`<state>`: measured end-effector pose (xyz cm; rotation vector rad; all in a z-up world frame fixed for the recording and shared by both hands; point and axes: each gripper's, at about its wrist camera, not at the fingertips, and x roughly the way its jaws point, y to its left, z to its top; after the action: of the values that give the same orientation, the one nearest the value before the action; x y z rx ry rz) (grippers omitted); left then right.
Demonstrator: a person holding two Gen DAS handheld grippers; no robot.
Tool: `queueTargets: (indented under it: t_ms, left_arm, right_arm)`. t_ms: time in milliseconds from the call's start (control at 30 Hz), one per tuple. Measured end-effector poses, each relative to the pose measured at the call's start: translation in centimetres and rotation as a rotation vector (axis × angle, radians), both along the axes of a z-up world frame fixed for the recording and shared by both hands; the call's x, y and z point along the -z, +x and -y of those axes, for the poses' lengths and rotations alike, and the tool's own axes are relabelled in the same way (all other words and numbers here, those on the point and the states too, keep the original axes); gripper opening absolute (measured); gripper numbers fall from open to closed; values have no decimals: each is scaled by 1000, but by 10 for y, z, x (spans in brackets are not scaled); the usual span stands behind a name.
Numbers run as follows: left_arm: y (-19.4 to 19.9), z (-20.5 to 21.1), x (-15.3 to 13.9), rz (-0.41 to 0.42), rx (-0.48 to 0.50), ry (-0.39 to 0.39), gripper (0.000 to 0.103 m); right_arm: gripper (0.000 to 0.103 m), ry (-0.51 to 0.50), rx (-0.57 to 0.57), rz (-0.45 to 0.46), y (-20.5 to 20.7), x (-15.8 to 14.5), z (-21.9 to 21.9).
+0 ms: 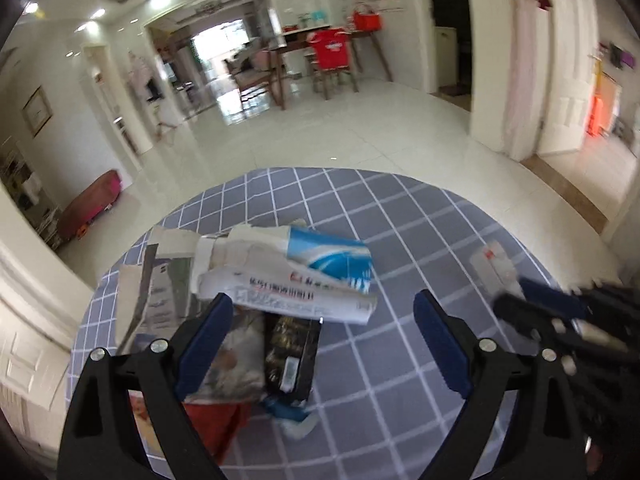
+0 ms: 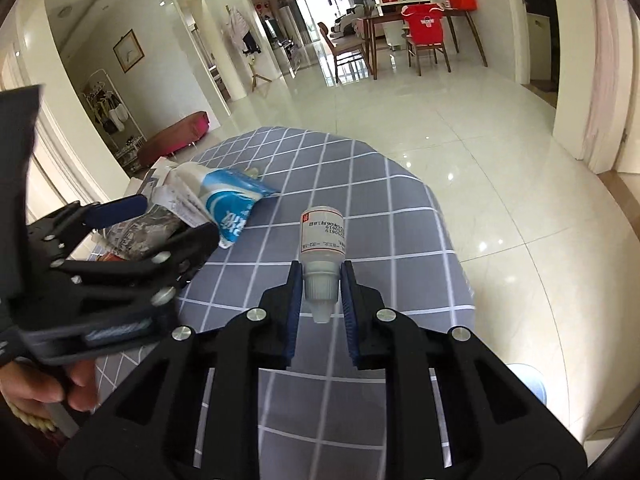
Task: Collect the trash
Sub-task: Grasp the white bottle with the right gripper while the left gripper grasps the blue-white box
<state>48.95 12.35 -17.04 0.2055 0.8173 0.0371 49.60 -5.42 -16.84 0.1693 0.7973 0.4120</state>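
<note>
Clamping a small white bottle point(image 2: 322, 248) by its capped neck, right hand-held gripper point(image 2: 321, 304) above the checked table point(image 2: 400, 216) | left hand-held gripper point(image 1: 322, 322) jaws spread wide, empty | crumpled paper and wrapper pile point(image 1: 280, 276) just ahead of its left finger, on the table
</note>
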Motion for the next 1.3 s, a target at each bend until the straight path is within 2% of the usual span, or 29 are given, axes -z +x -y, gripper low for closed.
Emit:
queueTargets:
  t_ms: [167,267,333,400,533,600,767,967,1133,1300]
  left_arm:
    - [18,-8,4,-13,-96,-54,89]
    - [21,-9,7,-44,-115,-80,65]
    - [24,-13,10,-73,-127,-108,60]
    - [28,-18,15,-107,-138,-155,46]
    - [30,-26,17,-122,-164,-195,34]
    - [30,-31,17,-126,-176,-216,21]
    - [26,-41,15,-116,-177,-266,6]
    - [14,-39,11,-91,-143,-284,5]
    - [-9,-36,-5,-53,-98,-306,5]
    - [-34,-16,-21,-30,-33,-326,5]
  right_arm:
    - [19,14,-27,-9,1,5,6]
    - [19,22,-48,-11,3,6,2]
    - [19,24,-64,-8,4,5,-1]
    - [19,24,-85,-9,6,4,-3]
    - [19,26,-102,-10,6,3,-5]
    - [19,26,-109,-9,5,3,-5]
    - [19,30,-116,-9,0,2,-8]
    - [19,48,-115,-2,-5,-2,-3]
    - [19,69,-99,16,-15,-14,6]
    - [19,103,-76,46,-38,-29,25]
